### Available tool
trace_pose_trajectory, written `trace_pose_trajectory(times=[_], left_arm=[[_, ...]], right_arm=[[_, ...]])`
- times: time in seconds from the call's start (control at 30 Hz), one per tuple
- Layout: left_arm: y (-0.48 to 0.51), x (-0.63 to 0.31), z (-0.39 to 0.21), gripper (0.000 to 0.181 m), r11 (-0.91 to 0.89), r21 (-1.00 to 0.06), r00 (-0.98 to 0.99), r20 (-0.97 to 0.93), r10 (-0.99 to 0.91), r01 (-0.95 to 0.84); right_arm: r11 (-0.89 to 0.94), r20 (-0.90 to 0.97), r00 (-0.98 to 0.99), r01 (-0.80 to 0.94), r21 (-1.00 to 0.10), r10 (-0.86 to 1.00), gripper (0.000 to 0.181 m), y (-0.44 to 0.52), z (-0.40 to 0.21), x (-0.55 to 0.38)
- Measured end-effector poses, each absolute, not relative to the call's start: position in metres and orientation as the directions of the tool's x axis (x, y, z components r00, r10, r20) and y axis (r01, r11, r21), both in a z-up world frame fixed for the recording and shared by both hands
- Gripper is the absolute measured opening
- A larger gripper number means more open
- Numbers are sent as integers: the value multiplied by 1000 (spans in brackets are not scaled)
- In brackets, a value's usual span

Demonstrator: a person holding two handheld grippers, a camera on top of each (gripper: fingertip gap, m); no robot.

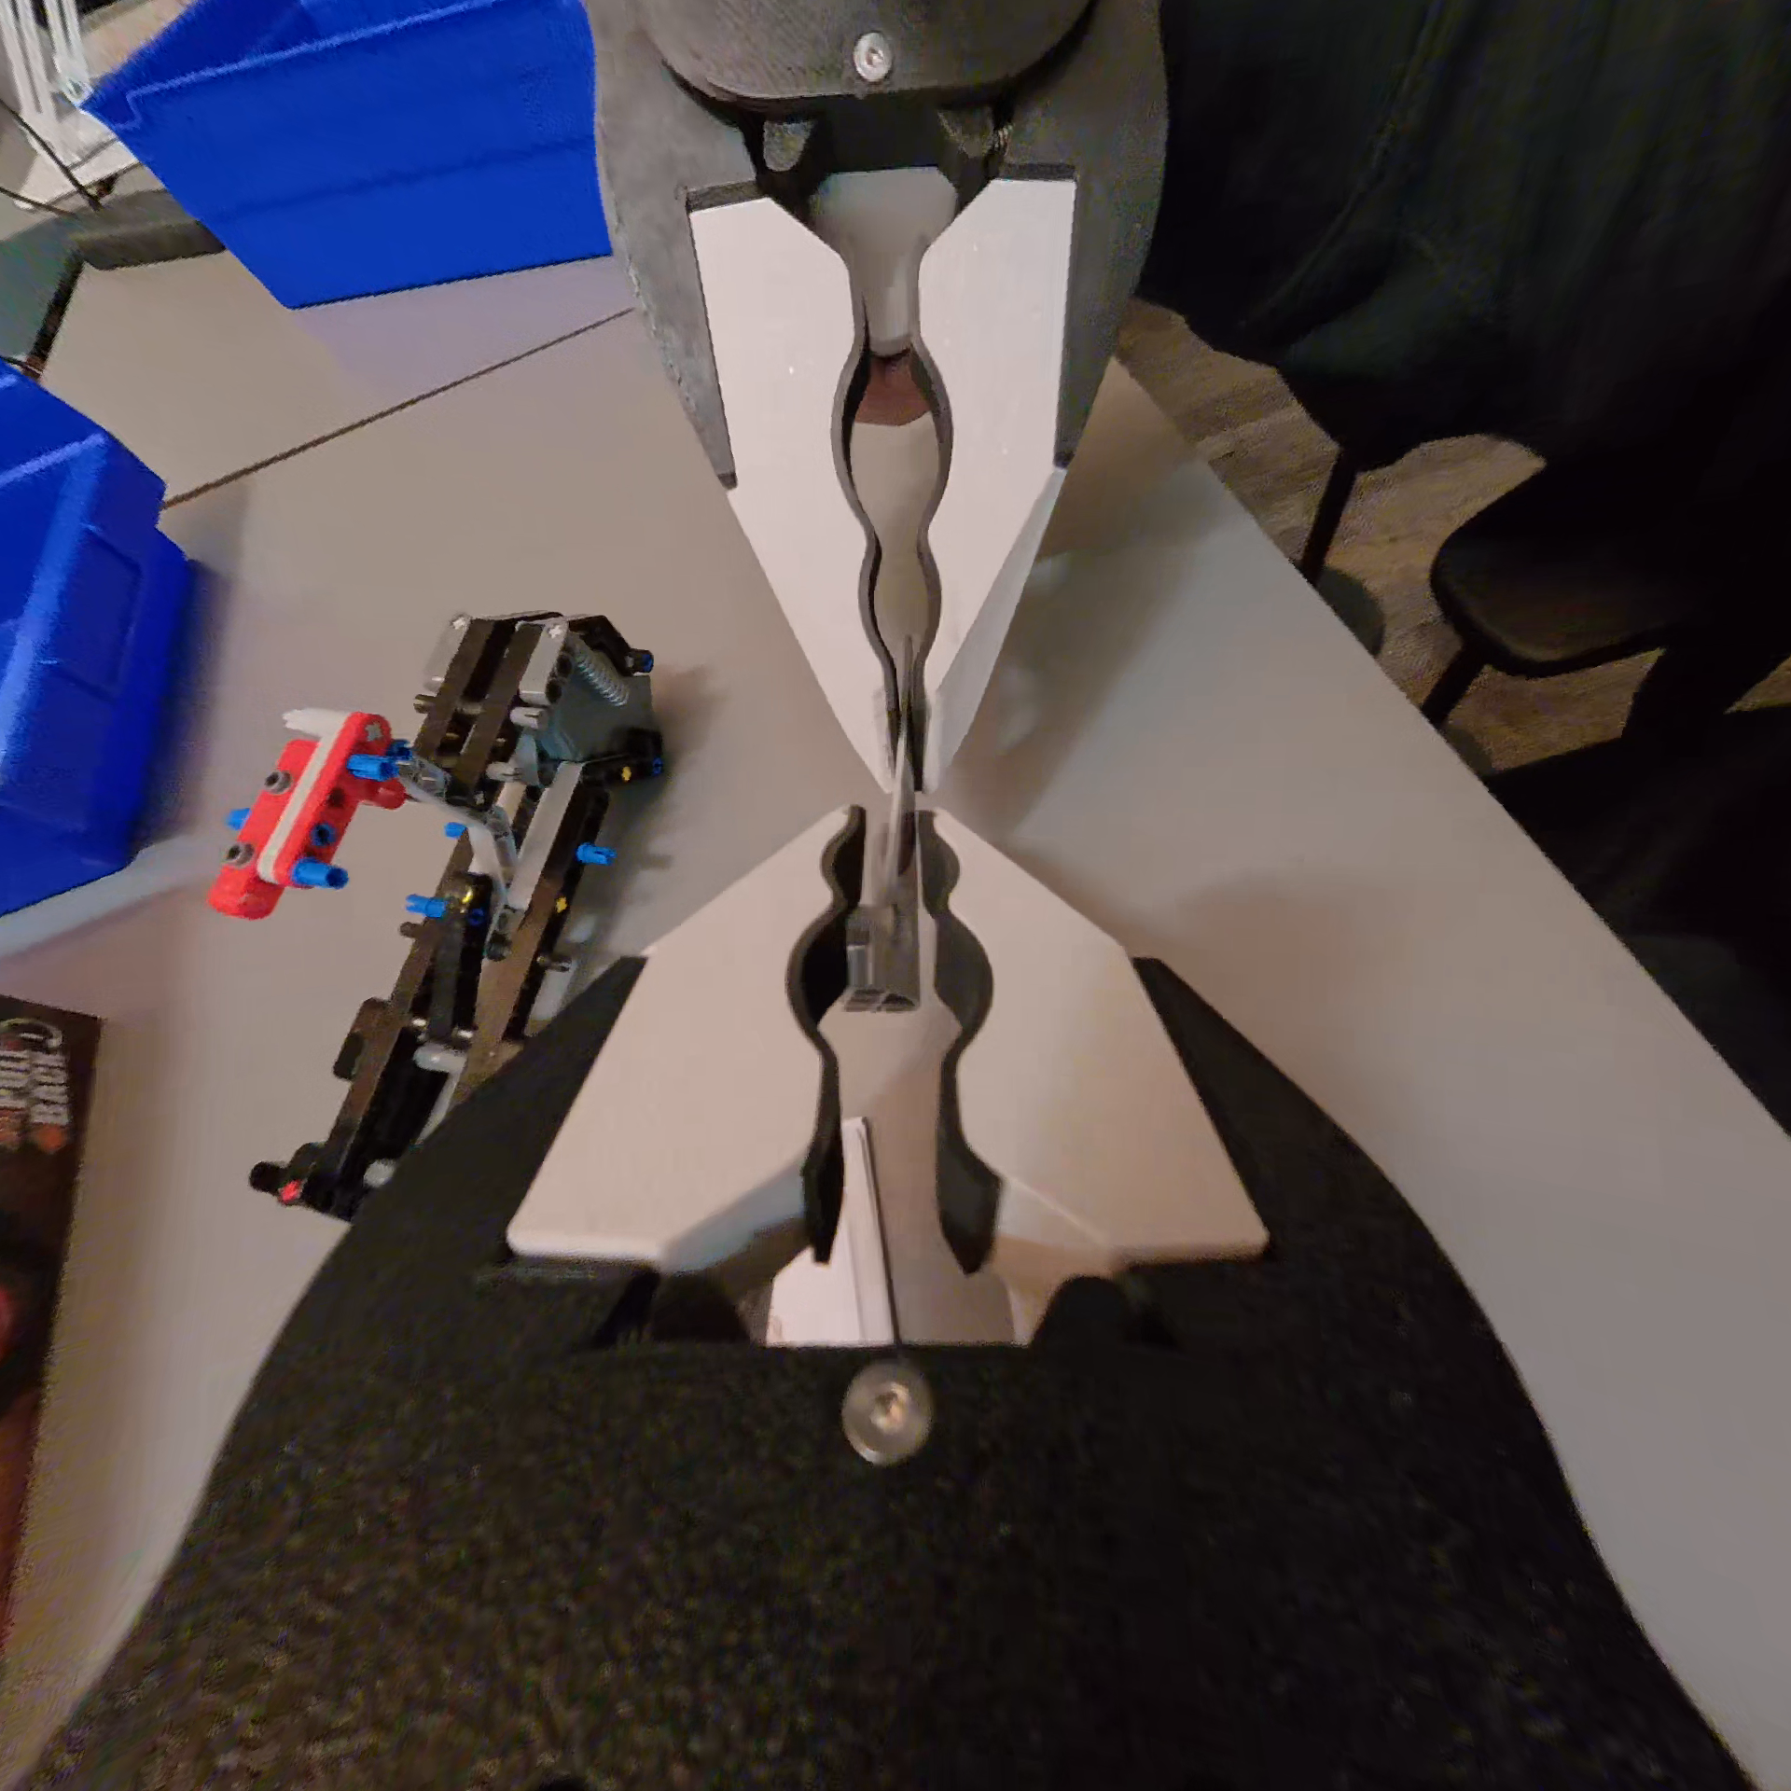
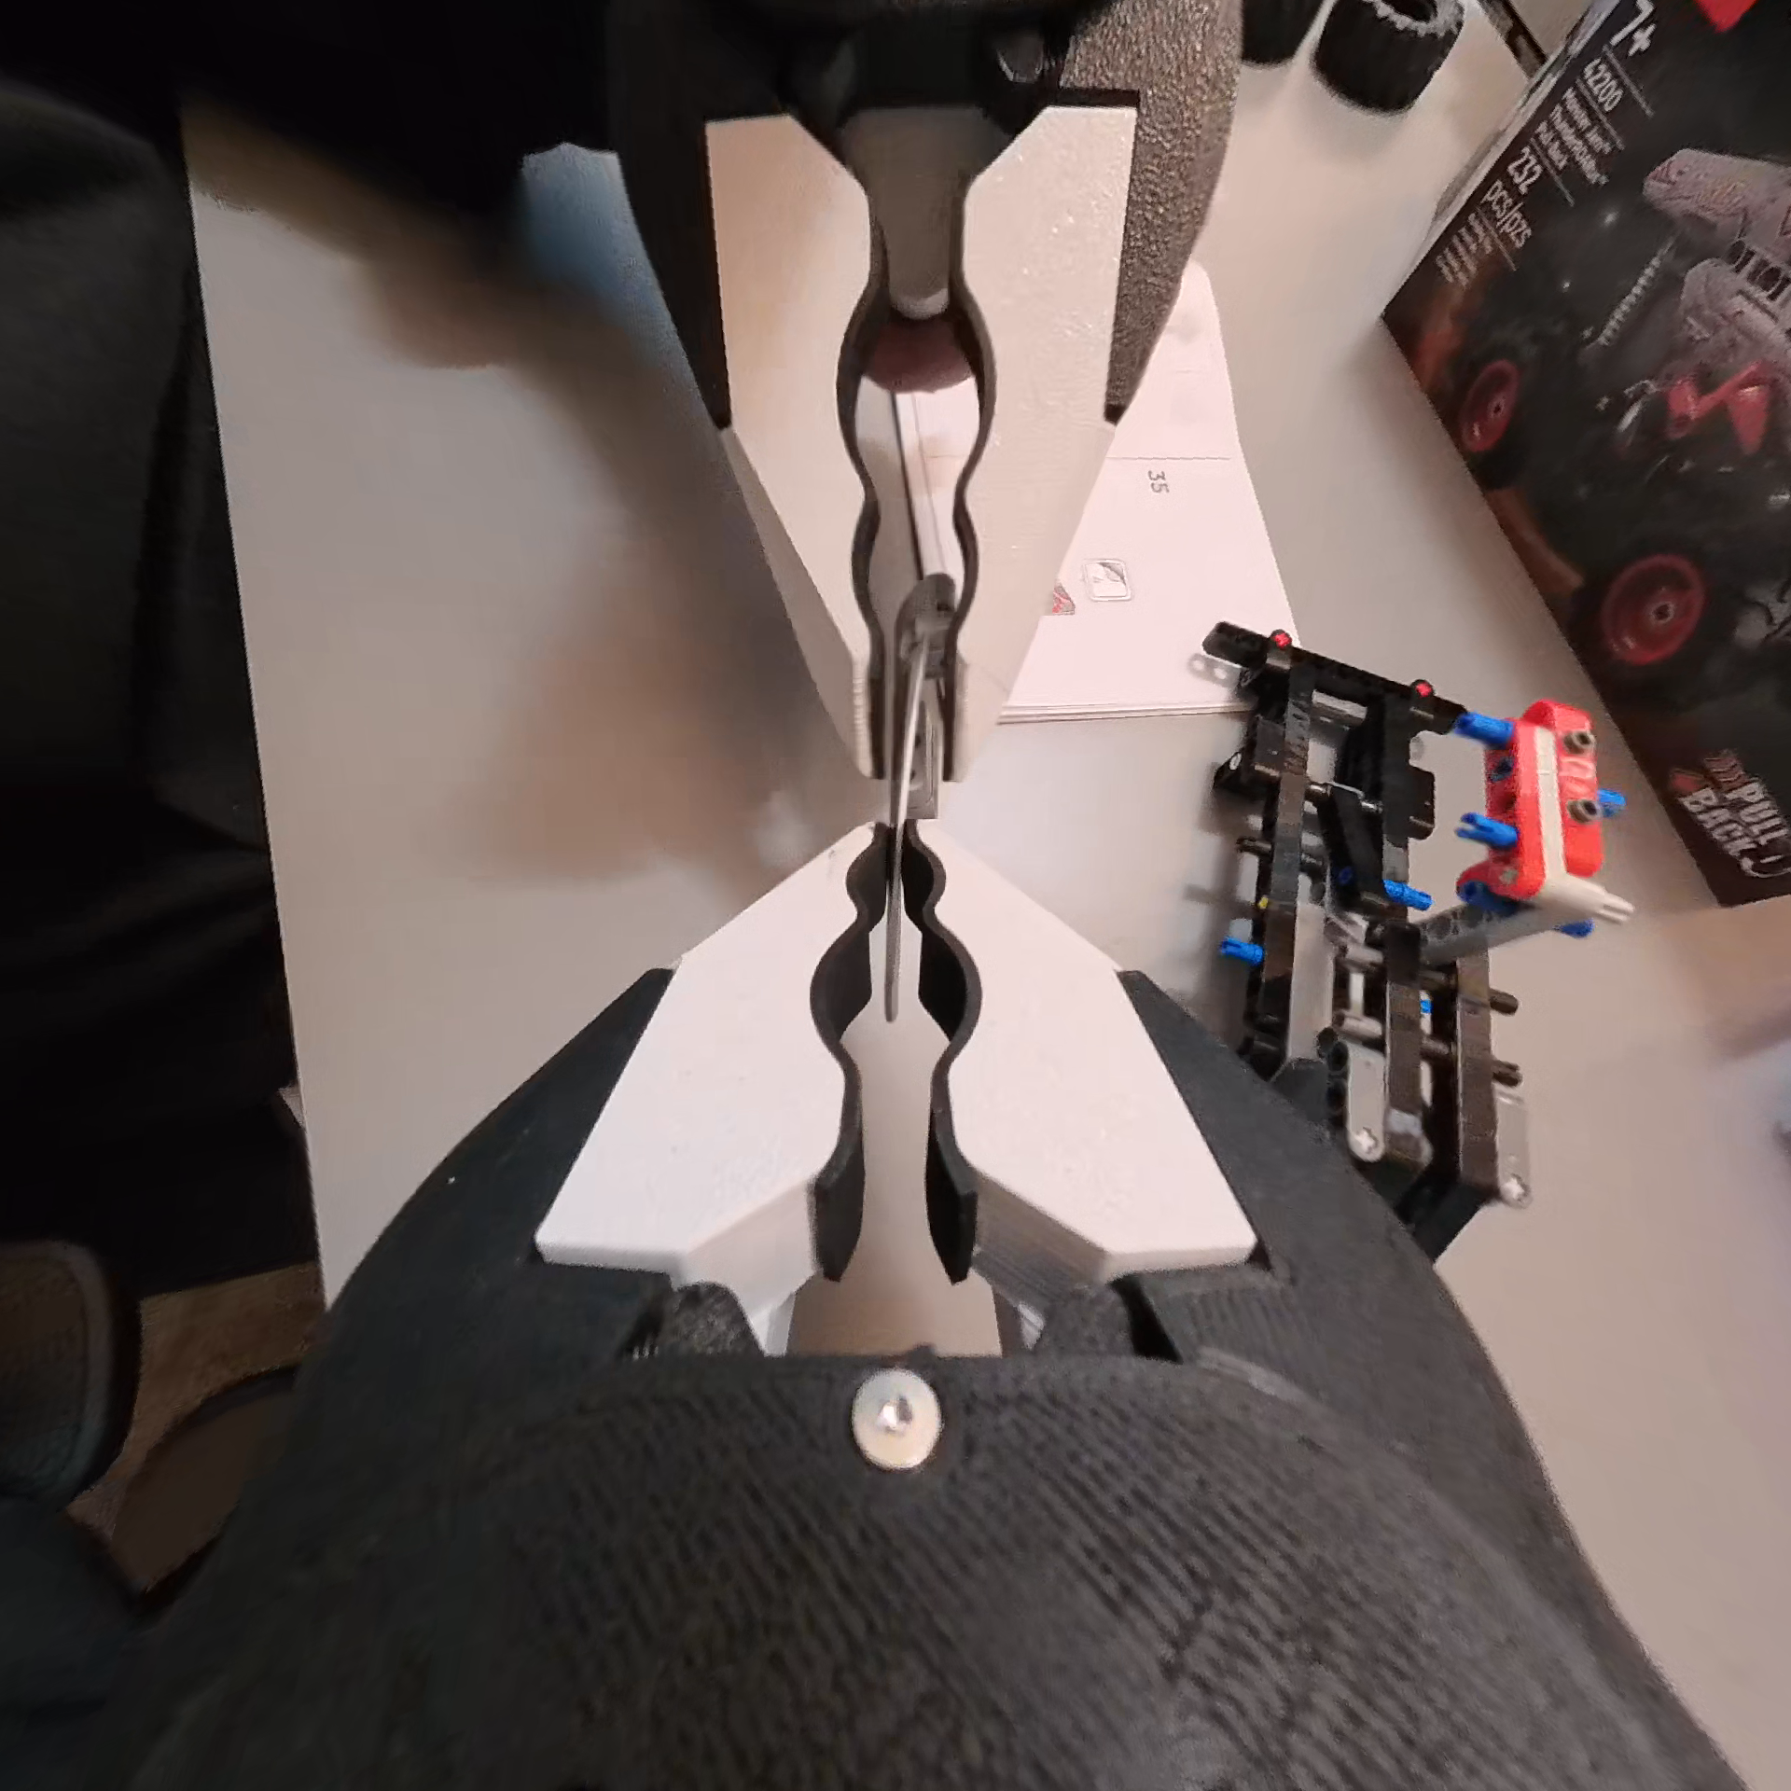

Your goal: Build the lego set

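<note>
A partly built lego chassis [image 1: 485,872] of black and grey beams with blue pins lies on the white table; a red and white block [image 1: 300,814] sits at its end. It also shows in the right wrist view [image 2: 1376,930], with the red block [image 2: 1541,814] at its right. My left gripper [image 1: 901,800] is shut on a thin grey lego piece [image 1: 892,930], held above the table right of the chassis. My right gripper [image 2: 906,809] is shut on a thin curved grey lego piece [image 2: 911,737], left of the chassis.
Two blue bins [image 1: 378,145] [image 1: 78,659] stand at the left. The set's dark box [image 2: 1648,388] lies at the right, its corner also in the left wrist view [image 1: 39,1163]. An open instruction booklet [image 2: 1153,581] lies behind the chassis. Black tyres [image 2: 1376,39] sit at the far end. Dark chairs [image 1: 1502,291] stand beyond the table edge. My left and right fingertips are right by each other. It is some 11 cm from my left tips to the red block [image 2: 1541,814]. Look for it in the left wrist view [image 1: 315,780] too.
</note>
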State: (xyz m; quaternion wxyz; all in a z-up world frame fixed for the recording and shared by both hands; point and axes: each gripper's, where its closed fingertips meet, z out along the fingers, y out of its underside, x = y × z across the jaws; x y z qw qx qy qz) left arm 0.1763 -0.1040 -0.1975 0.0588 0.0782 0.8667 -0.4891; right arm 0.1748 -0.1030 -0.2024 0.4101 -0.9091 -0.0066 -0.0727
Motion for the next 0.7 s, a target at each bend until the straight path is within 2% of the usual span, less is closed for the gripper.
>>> trace_pose_trajectory(times=[0.07,0.17,0.47,0.6,0.7], left_arm=[[-107,174,-198,13,500,-844,-981,-166,97,193],[-111,175,-199,4,509,-839,-981,-164,100,192],[-110,180,-196,3,502,-856,-991,-87,97,124],[-106,182,-199,0,509,-854,-993,-75,88,109],[-105,186,-197,0,492,-868,-997,-46,66,73]], right_arm=[[-659,129,990,60,-749,-56,0,-107,-202,175],[-660,127,990,55,-749,-61,0,-110,-202,175],[-616,141,987,67,-785,-73,0,-110,-199,178],[-611,157,983,66,-789,-98,11,-113,-197,181],[-591,172,976,63,-805,-130,9,-118,-192,184]])
